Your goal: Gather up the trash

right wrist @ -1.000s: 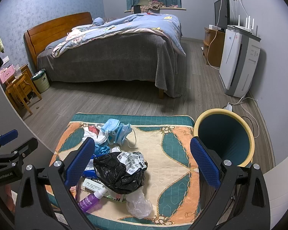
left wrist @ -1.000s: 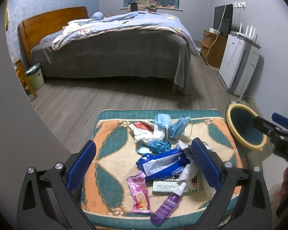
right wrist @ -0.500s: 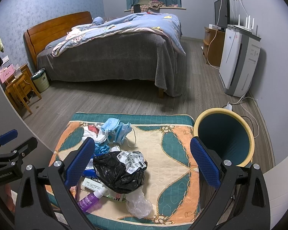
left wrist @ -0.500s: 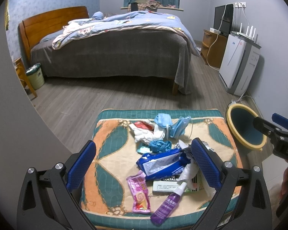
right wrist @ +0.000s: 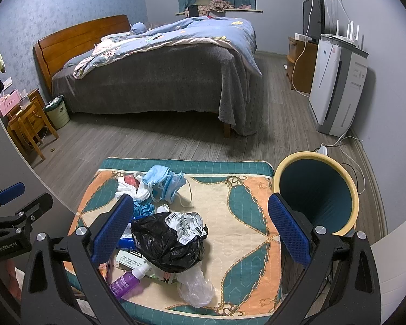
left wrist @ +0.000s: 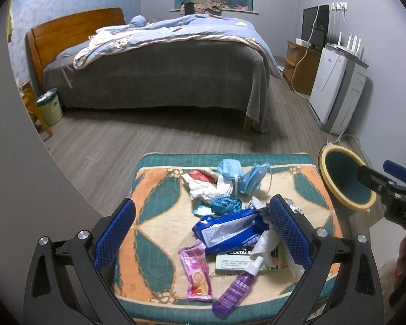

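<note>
I hold my left gripper and right gripper above the patterned teal-and-orange cushion, both spread wide and empty. The litter sits on it: a crumpled black plastic bag, blue face masks, a blue wipes packet, a purple spray bottle. The yellow-rimmed teal bin stands just beside the cushion's right edge.

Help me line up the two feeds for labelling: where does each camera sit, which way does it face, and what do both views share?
Left wrist: sits on the left gripper, facing forward over the trash on the patterned cushion toward the bed; its open fingers show, with the right gripper at the right edge.
Right wrist: sits on the right gripper, facing likewise; its open fingers show, with the left gripper at the left edge.
Shared: cushion, purple spray bottle, face masks, teal bin, bed.
</note>
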A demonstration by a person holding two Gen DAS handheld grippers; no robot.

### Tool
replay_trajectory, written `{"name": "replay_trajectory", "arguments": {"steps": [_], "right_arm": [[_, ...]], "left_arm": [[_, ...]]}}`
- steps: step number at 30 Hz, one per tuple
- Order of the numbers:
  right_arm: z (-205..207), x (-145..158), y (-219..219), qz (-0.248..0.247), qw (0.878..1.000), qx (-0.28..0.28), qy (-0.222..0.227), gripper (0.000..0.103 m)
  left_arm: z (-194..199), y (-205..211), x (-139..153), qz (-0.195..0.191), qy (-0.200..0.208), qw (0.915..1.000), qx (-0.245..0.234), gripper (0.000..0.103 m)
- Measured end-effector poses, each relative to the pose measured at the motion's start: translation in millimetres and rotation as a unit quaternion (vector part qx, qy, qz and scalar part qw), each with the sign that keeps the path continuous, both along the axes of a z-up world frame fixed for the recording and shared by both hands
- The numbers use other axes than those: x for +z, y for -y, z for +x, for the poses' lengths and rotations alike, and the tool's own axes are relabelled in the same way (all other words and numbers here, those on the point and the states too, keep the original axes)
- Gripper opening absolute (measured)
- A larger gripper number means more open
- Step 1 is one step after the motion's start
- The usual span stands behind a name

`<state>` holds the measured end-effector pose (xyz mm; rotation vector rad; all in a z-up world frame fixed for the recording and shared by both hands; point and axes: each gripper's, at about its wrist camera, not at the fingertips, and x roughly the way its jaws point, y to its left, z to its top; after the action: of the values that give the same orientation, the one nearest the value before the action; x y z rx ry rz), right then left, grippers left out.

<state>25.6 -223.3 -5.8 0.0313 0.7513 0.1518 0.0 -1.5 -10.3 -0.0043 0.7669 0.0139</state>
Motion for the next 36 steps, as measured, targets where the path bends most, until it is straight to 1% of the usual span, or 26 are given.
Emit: {"name": "replay_trajectory", "arguments": {"steps": [6, 9, 12, 14, 17, 18, 20, 24, 25, 27, 28, 29, 30, 31, 32, 35, 36], "right_arm": [[3, -2, -1, 0.002, 1.000, -0.002, -0.008, 0.098], [6, -6, 0, 0.003, 1.000, -0.001, -0.020, 0.098], [11, -14, -1, 0.005, 0.999, 0.002, -0.032, 0.098], [15, -20, -4, 0.004, 0.999, 0.010, -0.041, 0.098], [22, -38, -18, -0.010, 0.997, 0.029, -0.070, 0.098], [23, -44, -23, -0.012, 0.996, 0.038, -0.080, 0.098], [23, -57, -38, -0.011, 0.993, 0.070, -0.097, 0.098], [22, -75, -67, -0.027, 0.988, 0.108, -0.105, 0.097], [23, -81, -73, -0.027, 0.987, 0.116, -0.111, 0.094], [26, -94, -78, -0.031, 0.984, 0.116, -0.129, 0.086], [28, -101, -80, -0.036, 0.983, 0.114, -0.138, 0.077], [29, -107, -81, -0.047, 0.982, 0.110, -0.146, 0.065], [30, -113, -82, -0.060, 0.981, 0.106, -0.151, 0.059], [31, -115, -79, -0.065, 0.980, 0.104, -0.154, 0.048], [33, -116, -78, -0.066, 0.980, 0.100, -0.156, 0.035], [34, -113, -71, -0.057, 0.983, 0.086, -0.150, 0.018], [34, -110, -68, -0.051, 0.984, 0.081, -0.147, 0.017]], "left_arm": [[0, 0, -7, -0.002, -0.004, 1.0000, 0.001, 0.098], [0, -1, -11, -0.003, -0.007, 1.0000, 0.003, 0.098], [3, -6, -16, -0.016, -0.007, 0.9998, 0.004, 0.098], [8, -9, -13, -0.019, -0.005, 0.9998, 0.008, 0.098], [16, -15, -15, -0.031, -0.008, 0.9995, 0.008, 0.098], [19, -16, -18, -0.022, -0.012, 0.9996, 0.014, 0.098], [26, -20, -20, -0.020, -0.020, 0.9994, 0.018, 0.098], [37, -30, -27, -0.028, -0.027, 0.9988, 0.032, 0.098], [41, -32, -31, -0.028, -0.031, 0.9985, 0.034, 0.098], [44, -36, -38, -0.032, -0.039, 0.9980, 0.038, 0.098], [45, -38, -40, -0.031, -0.042, 0.9979, 0.040, 0.098], [46, -39, -44, -0.032, -0.046, 0.9976, 0.042, 0.098], [45, -38, -48, -0.032, -0.049, 0.9974, 0.043, 0.098], [45, -38, -53, -0.034, -0.056, 0.9969, 0.043, 0.097], [44, -37, -59, -0.037, -0.062, 0.9965, 0.042, 0.097], [42, -35, -78, -0.050, -0.087, 0.9942, 0.039, 0.096], [41, -35, -83, -0.053, -0.091, 0.9936, 0.040, 0.096]]}}
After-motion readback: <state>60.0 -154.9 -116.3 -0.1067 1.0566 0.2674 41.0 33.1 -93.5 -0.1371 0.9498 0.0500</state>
